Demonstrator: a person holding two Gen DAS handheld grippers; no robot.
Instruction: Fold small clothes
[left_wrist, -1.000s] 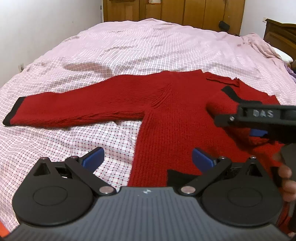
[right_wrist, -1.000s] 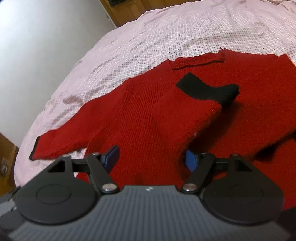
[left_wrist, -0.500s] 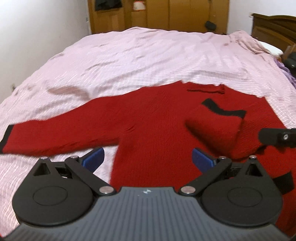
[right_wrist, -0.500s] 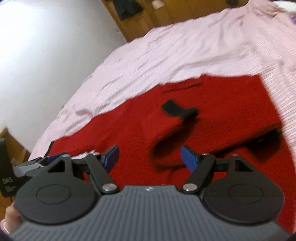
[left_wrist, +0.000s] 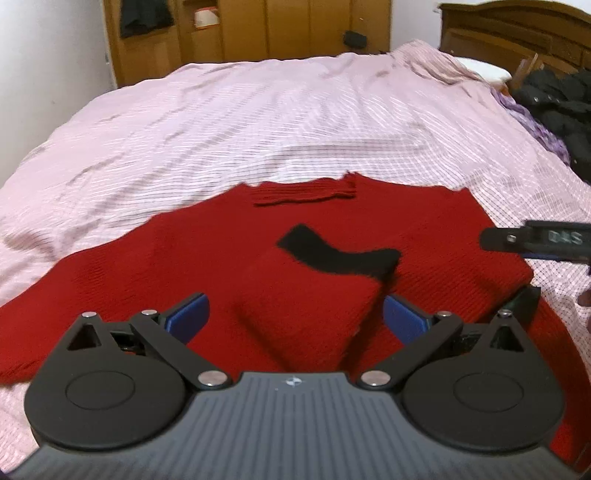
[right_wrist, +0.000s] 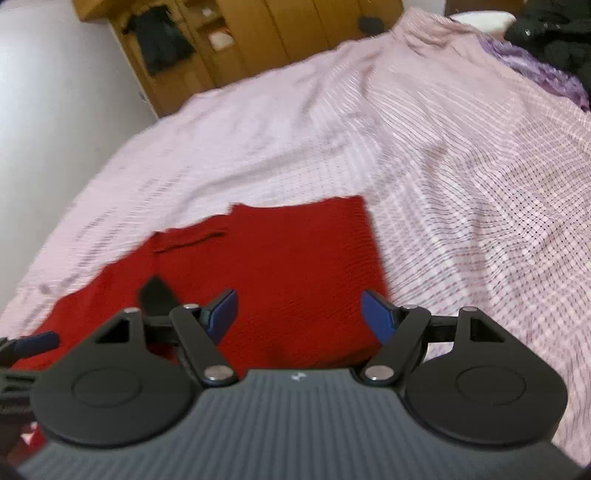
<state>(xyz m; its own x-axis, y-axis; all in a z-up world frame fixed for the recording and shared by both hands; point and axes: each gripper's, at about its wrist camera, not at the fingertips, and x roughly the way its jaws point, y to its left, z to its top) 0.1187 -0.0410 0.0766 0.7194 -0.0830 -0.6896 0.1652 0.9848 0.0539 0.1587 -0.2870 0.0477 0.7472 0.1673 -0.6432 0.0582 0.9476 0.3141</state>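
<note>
Your left claw (left_wrist: 293, 319), jaws apart and empty, faces the folded sleeve (left_wrist: 314, 302) of the red sweater (left_wrist: 207, 243); its other sleeve stretches away leftward.

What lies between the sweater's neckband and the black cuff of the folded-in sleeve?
Only bare red knit of the sweater body, between neckband and black cuff; nothing rests there. The left wrist view shows it.

Red sweater (left_wrist: 207, 258), black cuff (left_wrist: 332, 254), pink checked bedsheet (left_wrist: 258, 122), blue fingers (left_wrist: 186, 317)
</note>
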